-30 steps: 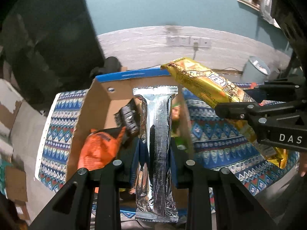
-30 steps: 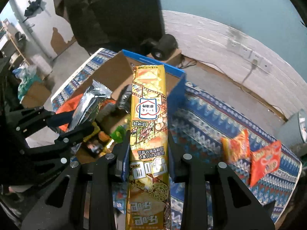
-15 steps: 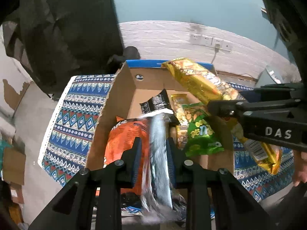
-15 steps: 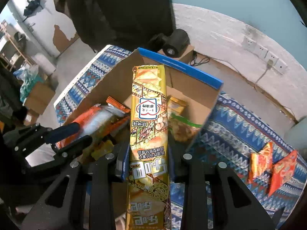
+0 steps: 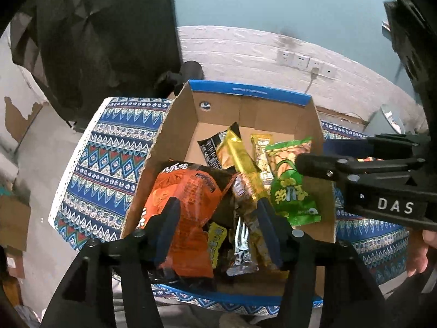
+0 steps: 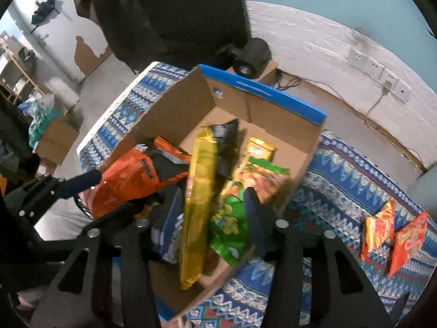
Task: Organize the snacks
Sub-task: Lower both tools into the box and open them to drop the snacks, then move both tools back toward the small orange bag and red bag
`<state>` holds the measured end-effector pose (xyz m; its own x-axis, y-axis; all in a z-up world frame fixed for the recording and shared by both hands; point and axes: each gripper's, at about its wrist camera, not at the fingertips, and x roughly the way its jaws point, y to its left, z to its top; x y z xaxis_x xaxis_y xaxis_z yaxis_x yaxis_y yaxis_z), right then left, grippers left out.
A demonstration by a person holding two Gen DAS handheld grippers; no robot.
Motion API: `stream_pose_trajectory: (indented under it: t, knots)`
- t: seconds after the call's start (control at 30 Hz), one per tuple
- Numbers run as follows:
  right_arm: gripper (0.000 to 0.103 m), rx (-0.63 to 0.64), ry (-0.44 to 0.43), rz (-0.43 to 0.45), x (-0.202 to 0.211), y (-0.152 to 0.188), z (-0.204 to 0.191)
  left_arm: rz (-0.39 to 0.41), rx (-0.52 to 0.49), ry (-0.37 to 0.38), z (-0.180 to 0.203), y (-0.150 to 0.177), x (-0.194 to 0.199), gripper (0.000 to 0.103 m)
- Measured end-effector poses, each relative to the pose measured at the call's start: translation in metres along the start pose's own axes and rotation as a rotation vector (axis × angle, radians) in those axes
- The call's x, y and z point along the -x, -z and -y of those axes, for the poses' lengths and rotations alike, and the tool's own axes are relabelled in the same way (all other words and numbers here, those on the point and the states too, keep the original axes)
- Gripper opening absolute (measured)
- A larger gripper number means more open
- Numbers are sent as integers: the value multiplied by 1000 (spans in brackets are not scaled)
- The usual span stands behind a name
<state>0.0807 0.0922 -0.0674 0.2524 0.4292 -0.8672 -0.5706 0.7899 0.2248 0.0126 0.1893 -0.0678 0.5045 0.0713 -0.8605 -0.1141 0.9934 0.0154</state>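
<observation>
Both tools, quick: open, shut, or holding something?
Left tool: open, holding nothing; the silver packet lies in the cardboard box.
Right tool: open, holding nothing; the long gold packet is loose between its fingers.

Cardboard box: plain brown walls, bright blue rim. Cloth beneath it: blue, with white, red and green zigzag and diamond bands, and a white edge. Packets in the box: orange bag with black panel and white lettering; long gold packet; green bag with yellow lettering; silver wrapper; black packet. Two red-and-orange packets lie on the cloth. Both grippers: black, with dark blue pads.
</observation>
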Motion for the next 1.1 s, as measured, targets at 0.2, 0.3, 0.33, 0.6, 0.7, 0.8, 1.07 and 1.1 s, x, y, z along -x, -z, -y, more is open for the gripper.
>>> stream_pose_trajectory:
  t: [0.2,0.3,0.33,0.6,0.7,0.8,1.07,1.1]
  knots:
    - [66,-26,56,8,15,12,23,-1,-47,5,22,-1,0,64]
    - [70,-43,75,12,23,18,36,1,-71,10,35,-2,1,65]
    - [71,-48,84,14,26,21,41,2,-83,15,41,-2,2,65]
    - [78,-102,152,27,47,41,77,7,-152,31,76,-5,4,69]
    - [78,-125,166,27,53,48,91,7,-178,37,91,-6,4,69]
    - [78,-144,179,29,60,55,103,5,-200,41,104,-8,3,69]
    - [78,-185,237,31,76,76,138,-6,-268,56,144,-10,0,69]
    - [78,-193,243,32,78,78,143,-6,-275,59,148,-10,0,69]
